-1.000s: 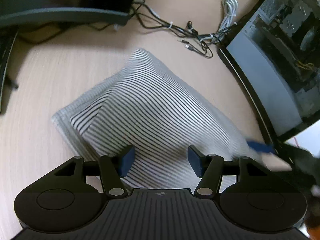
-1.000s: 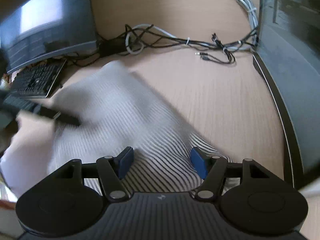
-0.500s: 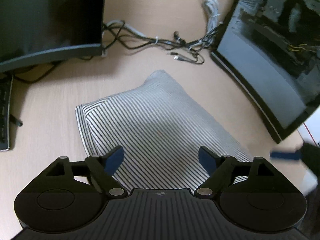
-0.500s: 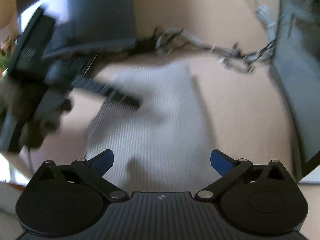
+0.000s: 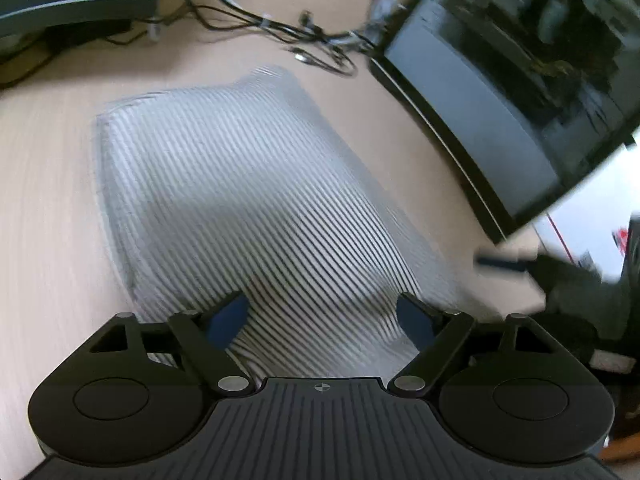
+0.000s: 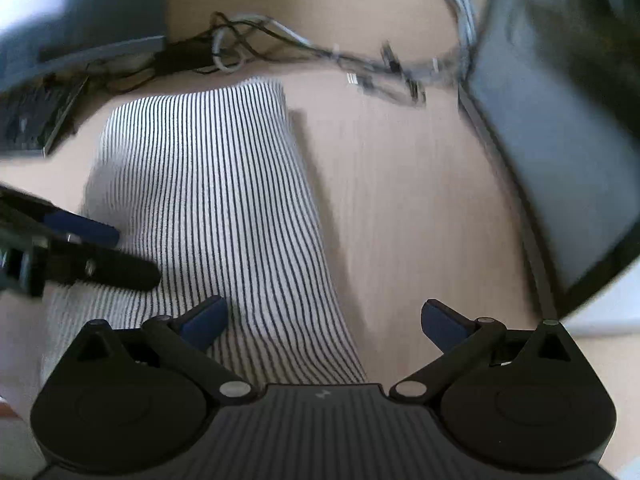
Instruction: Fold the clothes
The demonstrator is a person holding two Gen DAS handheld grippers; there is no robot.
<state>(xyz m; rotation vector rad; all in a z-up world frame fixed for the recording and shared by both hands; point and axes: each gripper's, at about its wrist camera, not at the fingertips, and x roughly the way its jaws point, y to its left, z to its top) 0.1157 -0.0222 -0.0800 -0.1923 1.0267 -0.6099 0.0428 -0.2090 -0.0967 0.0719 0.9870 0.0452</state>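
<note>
Behind the folded striped shirt (image 5: 248,200) on my light wooden desk (image 5: 44,208) lies a tangle of cables (image 5: 280,28), with a dark computer case (image 5: 520,92) to its right and a monitor (image 6: 80,20) and keyboard (image 6: 32,120) to its left. My left tongs (image 5: 322,316) hang over the near part of the shirt; their jaws have just closed a little but hold nothing. My right tongs (image 6: 324,320) have just opened wide over the shirt's right edge, released. Both views are blurred, so probably no pad touches the cloth.
</note>
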